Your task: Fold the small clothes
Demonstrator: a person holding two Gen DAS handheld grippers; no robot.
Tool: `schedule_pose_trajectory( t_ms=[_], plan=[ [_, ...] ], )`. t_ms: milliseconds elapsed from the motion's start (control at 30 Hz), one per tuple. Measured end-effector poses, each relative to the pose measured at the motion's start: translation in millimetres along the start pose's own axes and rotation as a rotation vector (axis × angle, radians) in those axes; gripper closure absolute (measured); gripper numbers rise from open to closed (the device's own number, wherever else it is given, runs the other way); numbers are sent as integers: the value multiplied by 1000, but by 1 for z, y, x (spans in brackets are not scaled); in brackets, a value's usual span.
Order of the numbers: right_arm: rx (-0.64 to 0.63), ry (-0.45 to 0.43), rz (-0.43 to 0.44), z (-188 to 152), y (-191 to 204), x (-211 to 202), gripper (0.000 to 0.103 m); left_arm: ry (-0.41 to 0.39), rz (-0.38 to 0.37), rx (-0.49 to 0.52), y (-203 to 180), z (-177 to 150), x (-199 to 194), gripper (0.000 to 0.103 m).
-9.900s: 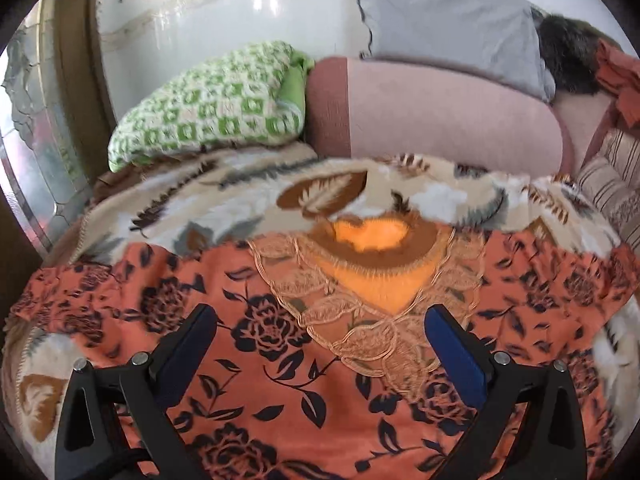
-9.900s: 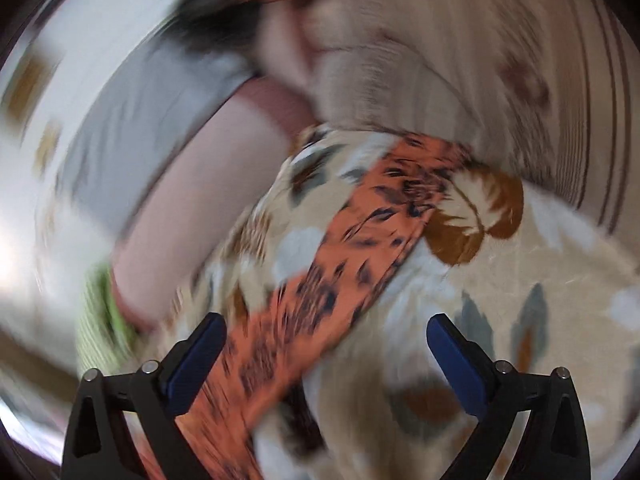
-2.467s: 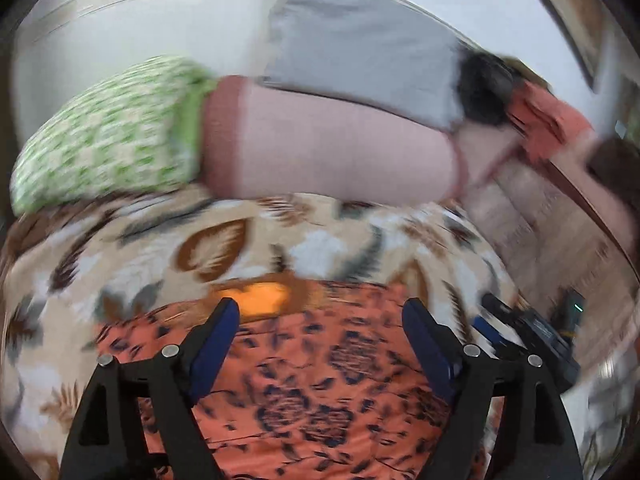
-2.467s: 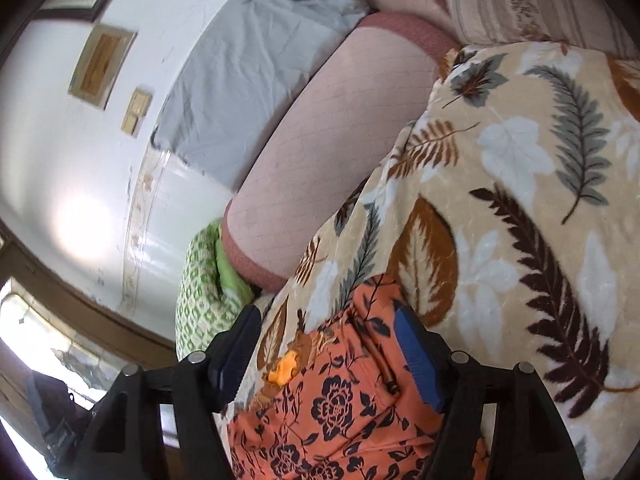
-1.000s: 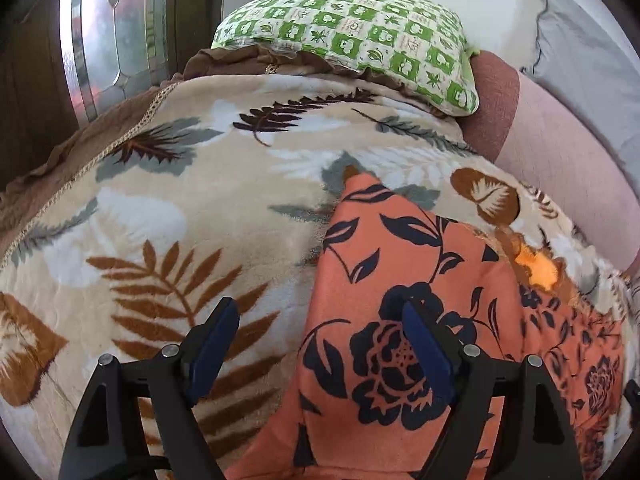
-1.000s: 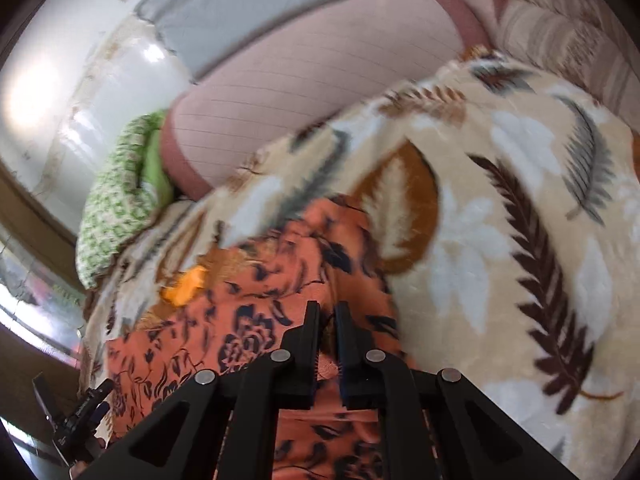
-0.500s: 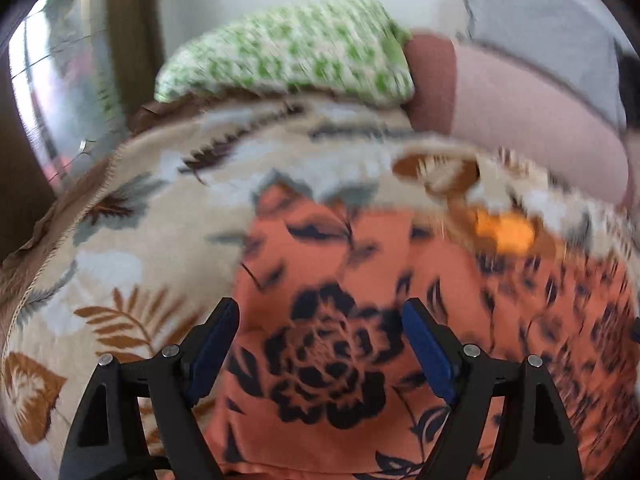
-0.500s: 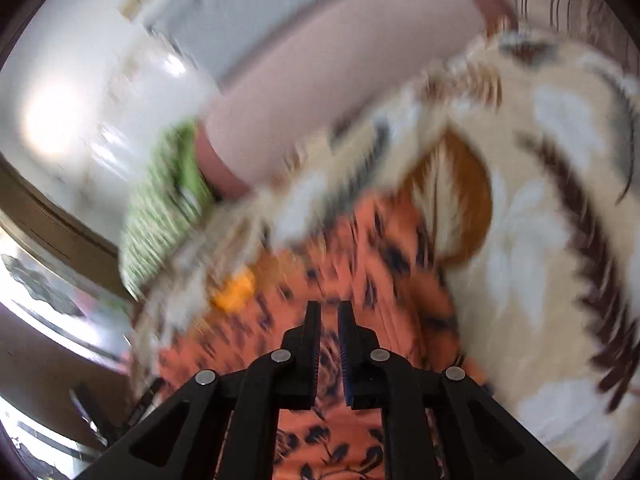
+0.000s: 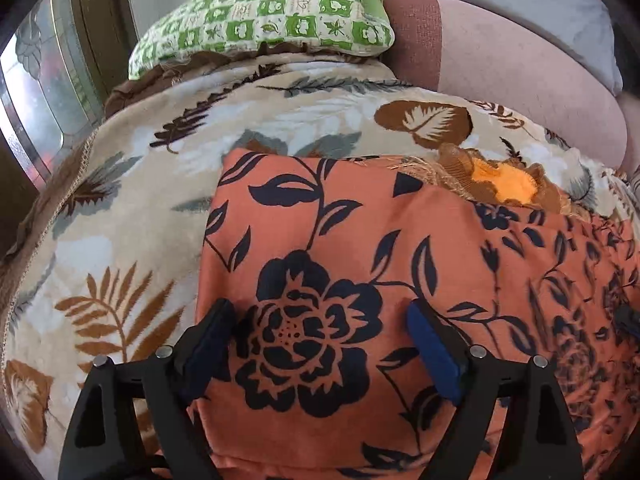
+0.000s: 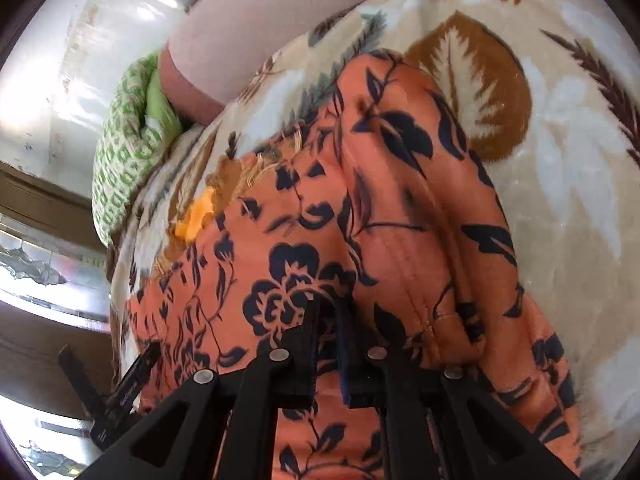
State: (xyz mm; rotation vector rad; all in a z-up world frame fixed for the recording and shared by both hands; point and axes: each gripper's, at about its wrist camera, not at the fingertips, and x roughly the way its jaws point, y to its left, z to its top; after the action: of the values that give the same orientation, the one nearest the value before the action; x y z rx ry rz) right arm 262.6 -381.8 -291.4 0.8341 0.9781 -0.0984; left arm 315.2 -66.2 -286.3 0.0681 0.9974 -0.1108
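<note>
Leftmost, a glass-panelled window [image 9: 38, 92] borders the bed; a green-and-white checked pillow [image 9: 272, 12] and a long pink bolster [image 9: 520, 60] line the far edge. Bare cream fleece blanket with a leaf print [image 9: 120, 208] lies left of the folded orange garment with dark floral print [image 9: 340, 260]. The left gripper [image 9: 320, 328] stands spread wide, straddling the garment's near-left fold. The right gripper [image 10: 328, 332] is clamped on orange cloth, whose bunched folds run beyond it.

Daylight from the window [image 9: 40, 112] lights both sharp views brightly, glare washes the wall [image 10: 100, 40] white, and fisheye bending with dark corners rings each frame.
</note>
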Motion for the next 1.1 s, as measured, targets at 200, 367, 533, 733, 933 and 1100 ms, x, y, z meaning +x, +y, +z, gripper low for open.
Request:
schedule_pose_trajectory(
  t_ms=[200,367,533,733,933,1100],
  plan=[
    [-58,21,25,-4,22,-7,89,-57,-53,-65,22,-8,-27,15],
    [-103,3,-5,-24,25,-15,88,38,-63,-58,46,-46,-29,15],
    [-144,0,46,-66,24,-78,88,-55,-80,-133,89,-80,-91,15],
    [-363,-18,-78,-152,28,-161,80,-53,-112,-128,123,-146,-142,15],
    [-472,-66,-136,-227,23,-196,16,50,-133,-126,138,-201,-163,15],
    [-573,-33,-343,-250,37,-167,16,117,-115,-179,161,-227,-170,15]
  ],
)
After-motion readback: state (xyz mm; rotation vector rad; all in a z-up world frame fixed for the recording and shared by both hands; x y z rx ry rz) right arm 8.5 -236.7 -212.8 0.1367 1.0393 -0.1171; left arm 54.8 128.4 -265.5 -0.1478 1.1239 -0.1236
